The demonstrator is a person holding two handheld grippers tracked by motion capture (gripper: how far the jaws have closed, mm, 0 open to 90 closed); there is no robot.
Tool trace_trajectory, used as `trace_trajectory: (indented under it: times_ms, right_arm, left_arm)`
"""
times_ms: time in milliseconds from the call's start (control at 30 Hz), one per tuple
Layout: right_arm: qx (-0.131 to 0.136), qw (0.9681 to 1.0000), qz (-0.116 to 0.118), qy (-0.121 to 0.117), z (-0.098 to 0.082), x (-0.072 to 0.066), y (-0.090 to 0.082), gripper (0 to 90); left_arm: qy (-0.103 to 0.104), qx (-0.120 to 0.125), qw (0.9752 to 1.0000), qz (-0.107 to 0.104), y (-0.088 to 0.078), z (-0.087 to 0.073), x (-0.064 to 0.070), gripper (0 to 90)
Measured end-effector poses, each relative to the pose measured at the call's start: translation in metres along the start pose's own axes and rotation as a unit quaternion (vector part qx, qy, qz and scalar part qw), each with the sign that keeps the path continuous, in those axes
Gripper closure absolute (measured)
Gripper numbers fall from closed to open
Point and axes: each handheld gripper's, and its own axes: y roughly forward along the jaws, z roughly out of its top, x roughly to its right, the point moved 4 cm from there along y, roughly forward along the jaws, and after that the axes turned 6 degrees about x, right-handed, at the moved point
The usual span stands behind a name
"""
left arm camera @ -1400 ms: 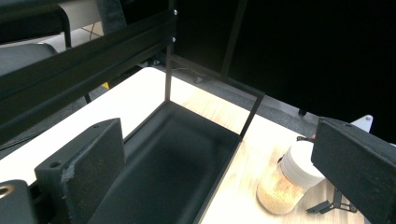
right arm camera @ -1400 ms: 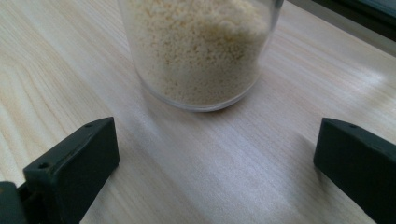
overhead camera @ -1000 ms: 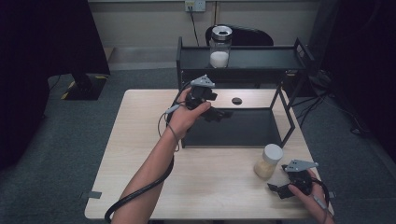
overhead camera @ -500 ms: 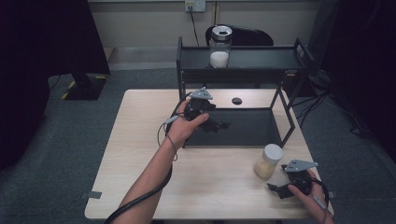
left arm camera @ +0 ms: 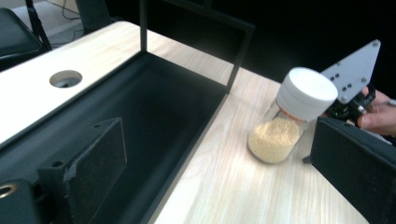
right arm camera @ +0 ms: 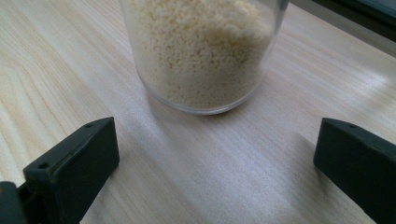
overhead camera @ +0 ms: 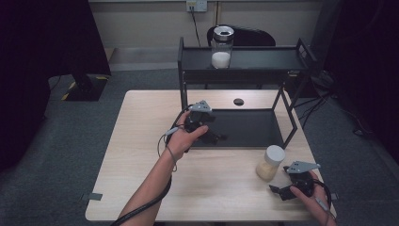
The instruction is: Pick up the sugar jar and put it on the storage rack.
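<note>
A grey carpeted floor surrounds a pale wooden worktop (overhead camera: pixel 141 155) in the middle of the high view, with a black two-level rack (overhead camera: pixel 244 63) on its upper right part. On the rack's top shelf, at the upper centre of the frame, stands a glass jar (overhead camera: pixel 221 47) partly filled with white powder. The left hand-held gripper (overhead camera: pixel 209 134) sits at the frame's centre, over the front left edge of the rack's dark bottom tray, its jaws wide apart and empty. At the lower right, a white-lidded jar of beige grains (overhead camera: pixel 270 163) stands upright on the worktop, just in front of the rack. The right hand-held gripper (overhead camera: pixel 277 190) lies just below it, jaws spread, near the jar without touching.
</note>
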Motion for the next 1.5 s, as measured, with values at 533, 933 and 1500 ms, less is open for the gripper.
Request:
trace_trajectory:
  times_ms: [533, 933, 1500]
  right_arm:
    - [0.000, 1.0000, 0.000, 0.000, 0.000, 0.000, 0.000, 0.0]
    - [0.000, 1.0000, 0.001, 0.000, 0.000, 0.000, 0.000, 0.0]
    - [0.000, 1.0000, 0.001, 0.000, 0.000, -0.001, 0.001, 0.0]
  left_arm:
    - [-0.002, -0.016, 0.9999, 0.001, 0.006, -0.033, 0.004, 3.0]
    - [-0.005, -0.023, 0.9997, 0.002, 0.005, -0.055, 0.006, 3.0]
    - [-0.001, -0.054, 0.9984, 0.017, 0.005, -0.088, 0.011, 3.0]
